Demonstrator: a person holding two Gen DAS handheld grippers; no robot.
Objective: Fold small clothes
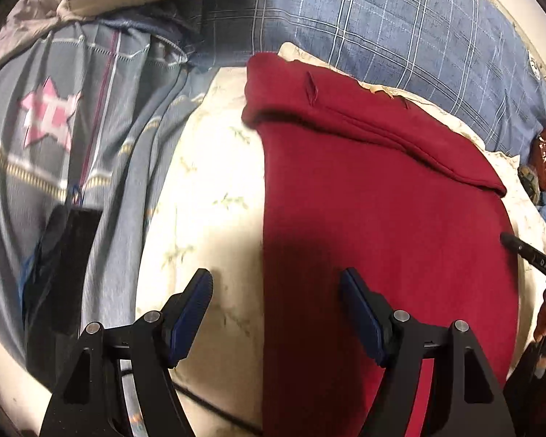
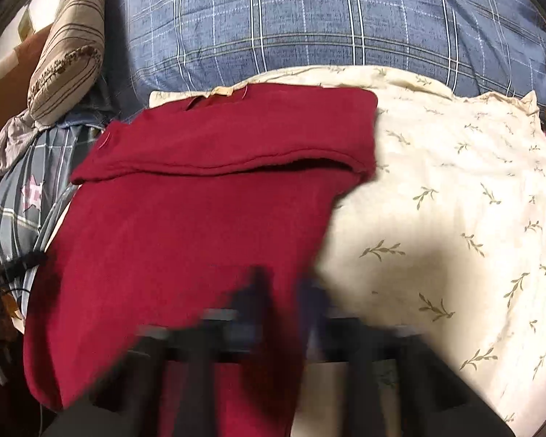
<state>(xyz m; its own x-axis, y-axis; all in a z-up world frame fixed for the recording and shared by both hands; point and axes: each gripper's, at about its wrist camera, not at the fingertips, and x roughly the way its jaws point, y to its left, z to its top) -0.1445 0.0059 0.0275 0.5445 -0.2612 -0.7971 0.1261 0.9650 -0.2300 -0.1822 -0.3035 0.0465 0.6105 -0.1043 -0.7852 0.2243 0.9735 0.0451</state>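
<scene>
Roughly mid-fold. Dark red garment (image 1: 382, 196) lies on a cream leaf-print cloth (image 1: 214, 189) spread over the bed; from the left wrist view it fills the 12-to-5 o'clock sector. Its far end is already turned over on itself: a doubled band with a stitched hem runs across at 12 to 2 o'clock. The near, longer part lies flat, single layer as far as I can see, so further folds look outstanding.

Left gripper (image 1: 276, 291): jaws wide, empty, straddling the garment's left edge — one blue pad (image 1: 191, 313) above the cream cloth, the other above red fabric. Contact with the cloth not confirmed.

Right gripper (image 2: 284, 291): motion-blurred at 6 o'clock in its own view, over the garment's near right edge. Cannot tell whether it is spread or closed, or whether it holds fabric.

Surroundings: blue plaid bedding (image 2: 309, 36) at 12 o'clock, striped pillow (image 2: 65, 62) at 10 o'clock, grey star-patterned cloth (image 1: 54, 127) at 9 o'clock.
</scene>
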